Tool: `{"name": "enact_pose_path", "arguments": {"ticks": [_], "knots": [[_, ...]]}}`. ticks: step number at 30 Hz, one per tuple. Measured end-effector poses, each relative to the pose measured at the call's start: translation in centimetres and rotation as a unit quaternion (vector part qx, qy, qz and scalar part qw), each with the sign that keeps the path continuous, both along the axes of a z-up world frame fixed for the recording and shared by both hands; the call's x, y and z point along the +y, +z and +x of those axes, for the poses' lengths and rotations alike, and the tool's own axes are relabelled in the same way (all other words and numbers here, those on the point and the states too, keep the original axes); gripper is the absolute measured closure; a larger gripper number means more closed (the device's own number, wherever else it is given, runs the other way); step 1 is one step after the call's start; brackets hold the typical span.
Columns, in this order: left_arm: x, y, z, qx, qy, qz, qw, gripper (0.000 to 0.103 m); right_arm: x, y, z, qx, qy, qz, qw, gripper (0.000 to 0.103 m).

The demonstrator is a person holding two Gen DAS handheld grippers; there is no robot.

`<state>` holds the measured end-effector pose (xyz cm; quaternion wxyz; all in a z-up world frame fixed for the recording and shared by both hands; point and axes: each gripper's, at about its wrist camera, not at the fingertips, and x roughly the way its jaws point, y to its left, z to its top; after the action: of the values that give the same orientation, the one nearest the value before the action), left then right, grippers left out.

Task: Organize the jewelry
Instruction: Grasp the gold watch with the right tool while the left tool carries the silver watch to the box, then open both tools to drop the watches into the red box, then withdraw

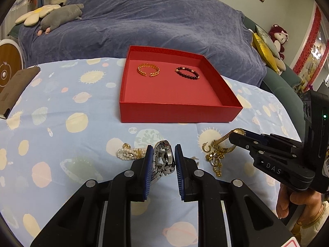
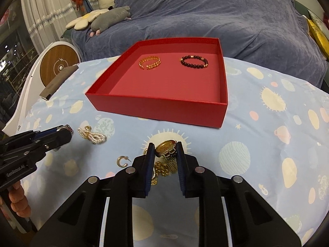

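Left hand-held gripper clamps silver watch, strap part-hidden; right hand-held gripper grips gold watch.

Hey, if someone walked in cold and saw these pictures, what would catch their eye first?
The red box in the middle of the planet-print cloth, with a gold bangle and a dark bead bracelet side by side at its far end. Nearer, the left gripper clamps a silver watch and the right gripper a gold watch, with pearls and gold pieces loose between them.
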<state>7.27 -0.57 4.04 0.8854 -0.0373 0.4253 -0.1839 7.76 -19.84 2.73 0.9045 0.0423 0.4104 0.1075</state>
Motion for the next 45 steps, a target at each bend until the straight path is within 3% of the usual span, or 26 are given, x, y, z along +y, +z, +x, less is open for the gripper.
{"name": "enact_pose_path", "arguments": {"ticks": [6, 11, 17, 25, 29, 31, 32, 33, 37, 45], "knots": [[-1.0, 4.0, 1.9, -0.036, -0.010, -0.008, 0.9993, 0.085, -0.5, 5.4, 0.4, -0.049, 0.001, 0.023, 0.999, 0.083], [-2.4, 6.3, 6.9, -0.046, -0.017, -0.014, 0.9987, 0.085, -0.7, 7.5, 5.2, -0.065, -0.007, 0.024, 0.998, 0.083], [-4.8, 5.3, 14.1, -0.038, -0.009, -0.012, 0.9992, 0.085, -2.1, 5.9, 12.3, -0.056, -0.044, 0.054, 0.996, 0.083], [-6.2, -0.5, 19.5, 0.007, 0.006, 0.014, 0.9999, 0.085, -2.1, 0.1, 17.3, -0.007, -0.060, 0.035, 0.998, 0.083], [-5.4, -1.9, 19.8, 0.008, 0.019, 0.021, 0.9996, 0.082, -2.4, -1.5, 16.5, -0.002, -0.063, 0.009, 0.998, 0.082], [-4.8, -1.9, 19.3, 0.000, 0.027, 0.021, 0.9994, 0.071, -3.0, -1.4, 15.4, -0.001, -0.063, 0.011, 0.998, 0.081], [-4.5, -1.6, 19.0, -0.003, 0.032, 0.020, 0.9993, 0.057, -3.3, -1.1, 14.7, -0.004, -0.063, 0.011, 0.998, 0.081], [-4.1, -1.3, 18.6, -0.006, 0.038, 0.017, 0.9991, 0.050, -3.5, -0.7, 13.8, -0.008, -0.064, 0.010, 0.998, 0.081], [-2.1, 0.6, 16.3, -0.012, 0.046, 0.002, 0.9988, 0.048, -4.4, 1.8, 9.9, -0.023, -0.062, 0.018, 0.998, 0.069], [1.3, 3.1, 9.0, -0.025, 0.062, 0.019, 0.9976, 0.044, -4.1, 4.3, 0.6, -0.039, -0.051, 0.023, 0.998, 0.064]]}}
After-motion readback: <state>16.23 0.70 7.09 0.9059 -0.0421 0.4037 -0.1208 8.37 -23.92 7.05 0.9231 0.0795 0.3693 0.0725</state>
